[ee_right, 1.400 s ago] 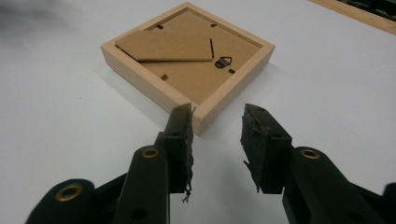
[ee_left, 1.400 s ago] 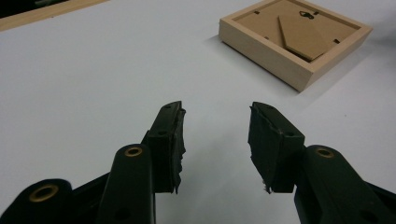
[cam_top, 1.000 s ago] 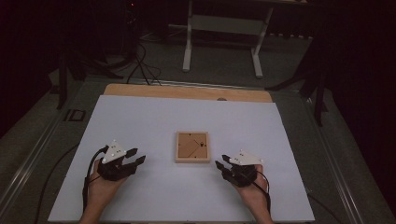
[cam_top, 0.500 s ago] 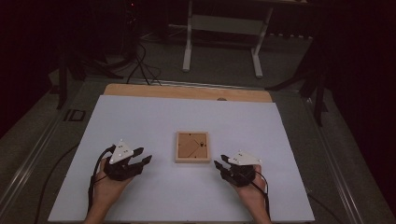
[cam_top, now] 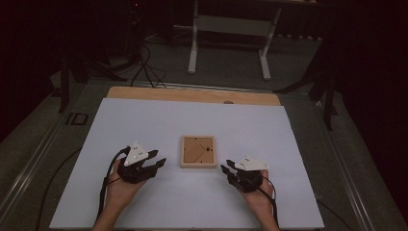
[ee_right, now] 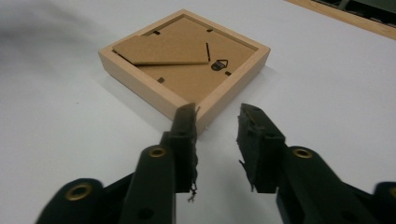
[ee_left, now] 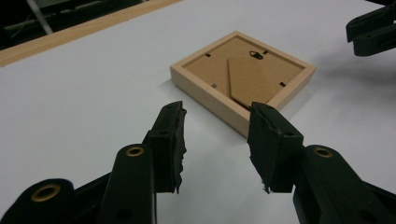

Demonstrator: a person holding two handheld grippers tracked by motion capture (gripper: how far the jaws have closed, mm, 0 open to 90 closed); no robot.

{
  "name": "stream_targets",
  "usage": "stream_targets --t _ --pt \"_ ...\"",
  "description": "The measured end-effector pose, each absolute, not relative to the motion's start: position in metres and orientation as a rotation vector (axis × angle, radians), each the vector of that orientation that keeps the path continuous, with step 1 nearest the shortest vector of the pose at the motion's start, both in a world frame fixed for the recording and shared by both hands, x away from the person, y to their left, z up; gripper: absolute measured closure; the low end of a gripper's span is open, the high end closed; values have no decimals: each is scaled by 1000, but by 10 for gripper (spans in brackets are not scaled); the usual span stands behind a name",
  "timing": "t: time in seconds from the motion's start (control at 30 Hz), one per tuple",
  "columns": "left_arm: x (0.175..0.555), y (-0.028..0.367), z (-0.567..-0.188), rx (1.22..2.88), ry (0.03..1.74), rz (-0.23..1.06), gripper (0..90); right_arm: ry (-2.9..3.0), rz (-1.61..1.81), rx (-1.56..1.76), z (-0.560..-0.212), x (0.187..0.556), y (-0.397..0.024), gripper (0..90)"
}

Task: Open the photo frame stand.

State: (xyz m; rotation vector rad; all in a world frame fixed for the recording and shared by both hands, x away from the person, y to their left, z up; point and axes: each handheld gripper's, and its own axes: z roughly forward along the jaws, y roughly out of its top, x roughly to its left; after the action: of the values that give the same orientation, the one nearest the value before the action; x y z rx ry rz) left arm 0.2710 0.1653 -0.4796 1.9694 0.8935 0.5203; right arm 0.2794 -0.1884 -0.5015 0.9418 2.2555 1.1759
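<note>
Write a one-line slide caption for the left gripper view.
Open left hand-held gripper faces a wooden picture frame lying face down on the white table.

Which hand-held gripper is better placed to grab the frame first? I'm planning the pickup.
Probably the right hand-held gripper: its open jaws almost touch a corner of the square wooden picture frame. The left hand-held gripper, also open, sits slightly farther off.

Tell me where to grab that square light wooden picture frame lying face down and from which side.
Grip the square light wooden picture frame by its raised rim, probably at the corner nearest the right gripper. It lies flat, back up, so one jaw could drop inside the recessed back and one outside. The open left gripper could steady the opposite edge.
</note>
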Motion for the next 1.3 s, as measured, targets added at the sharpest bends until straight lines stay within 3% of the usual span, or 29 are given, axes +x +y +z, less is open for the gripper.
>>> stream_targets --t 0.77,1.3 --pt "294 125 -480 2019 853 505 559 2265 1150 916 -503 279 -185 893" --pt "309 105 -486 2059 845 480 557 2277 1148 902 -504 277 -182 899"
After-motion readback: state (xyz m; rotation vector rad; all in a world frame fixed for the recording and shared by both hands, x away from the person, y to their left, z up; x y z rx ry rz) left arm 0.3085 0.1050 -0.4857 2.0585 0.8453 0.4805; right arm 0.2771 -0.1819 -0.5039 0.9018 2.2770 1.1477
